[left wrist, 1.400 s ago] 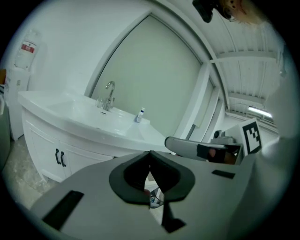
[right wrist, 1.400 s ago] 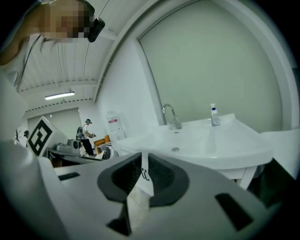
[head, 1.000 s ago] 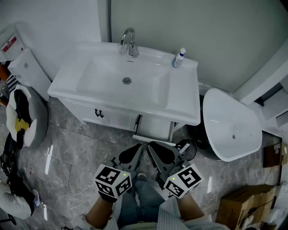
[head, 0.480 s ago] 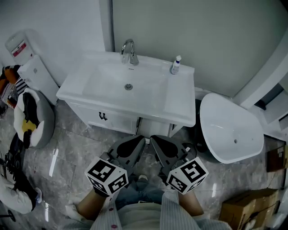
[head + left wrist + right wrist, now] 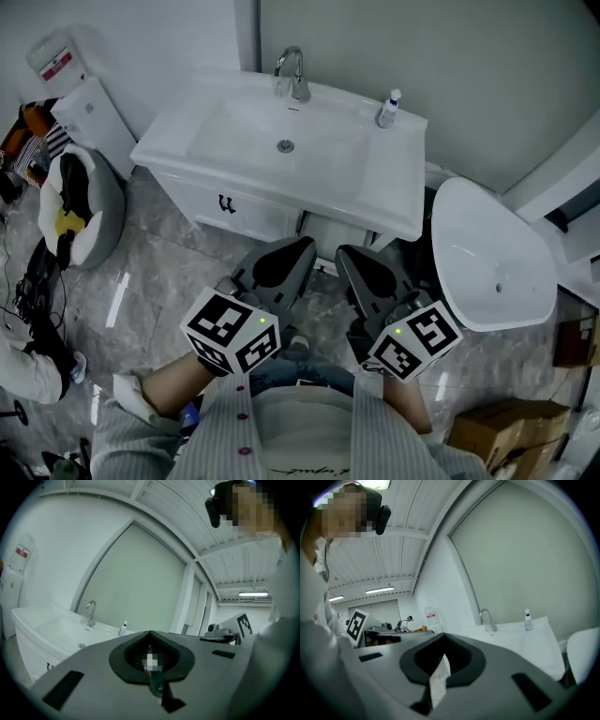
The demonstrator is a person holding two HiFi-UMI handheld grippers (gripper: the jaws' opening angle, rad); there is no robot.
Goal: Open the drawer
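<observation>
view from above of a bathroom corner, looking steeply down. a white vanity (image 5: 202, 202) fills the upper middle, topped by a white sink (image 5: 309, 164). a chrome faucet (image 5: 292, 73) stands at twelve o'clock on the sink's rim, and a small clear bottle (image 5: 388, 108) stands at about two o'clock on the counter. a dark handle (image 5: 226, 203) marks the cabinet front at the sink's seven o'clock.

the drawer (image 5: 333, 232) sits under the counter's right part, at about five o'clock from the sink's drain. only a strip of it shows above the gripper tips, so how far it stands out cannot be told.

the person holds both tools in front of the body, at six o'clock from the vanity, pointing towards the drawer and not touching it. the left gripper (image 5: 289, 255) has its jaws closed together, holding nothing; its own view shows the left gripper (image 5: 150, 633) tips meeting with the sink beyond. the right gripper (image 5: 359, 265) is also fully closed and empty, and the right gripper (image 5: 443, 635) view shows its tips pressed together.

a white oval fixture (image 5: 487, 258) stands at three o'clock from the vanity. a black, white and yellow plush toy (image 5: 80, 202) lies at nine o'clock on the grey marbled floor (image 5: 169, 281). a cardboard box (image 5: 497, 433) sits at five o'clock.
</observation>
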